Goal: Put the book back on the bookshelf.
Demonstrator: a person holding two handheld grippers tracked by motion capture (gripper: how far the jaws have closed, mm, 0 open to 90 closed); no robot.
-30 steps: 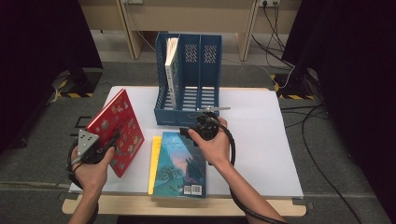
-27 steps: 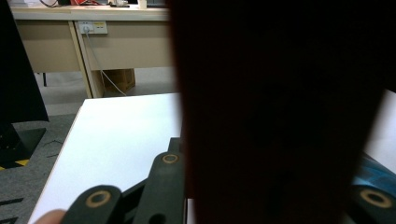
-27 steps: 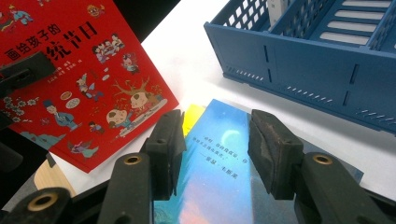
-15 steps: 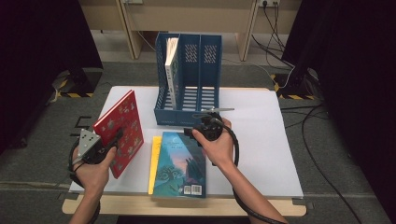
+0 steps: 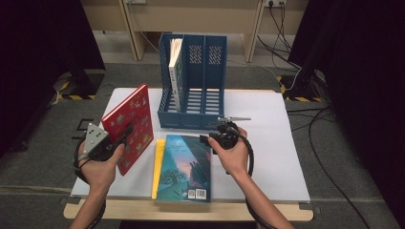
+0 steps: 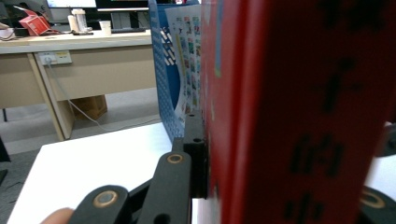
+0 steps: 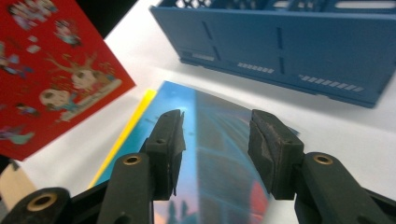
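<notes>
A red picture book point(image 5: 130, 125) stands tilted up off the white table point(image 5: 277, 143) at the left, with my left gripper point(image 5: 125, 133) shut on its lower edge. In the left gripper view the red book's spine point(image 6: 299, 112) is pressed against one black finger point(image 6: 194, 154). A teal-covered book point(image 5: 184, 167) lies flat on a yellow book point(image 5: 155, 167) at the front middle. My right gripper point(image 5: 206, 139) hovers open over the teal book's far right corner. In the right gripper view point(image 7: 215, 144) its jaws stand apart above the teal cover point(image 7: 219, 182), holding nothing.
A blue three-slot file rack point(image 5: 193, 81) stands at the back middle with one book point(image 5: 175, 71) upright in its left slot. The rack's base point(image 7: 289, 46) lies just beyond the right gripper. Bare table lies to the right. Cables lie on the floor at the right.
The red book has risen a little and shifted right in the left gripper. The right hand has drifted slightly nearer and to the right, with its jaws still open.
</notes>
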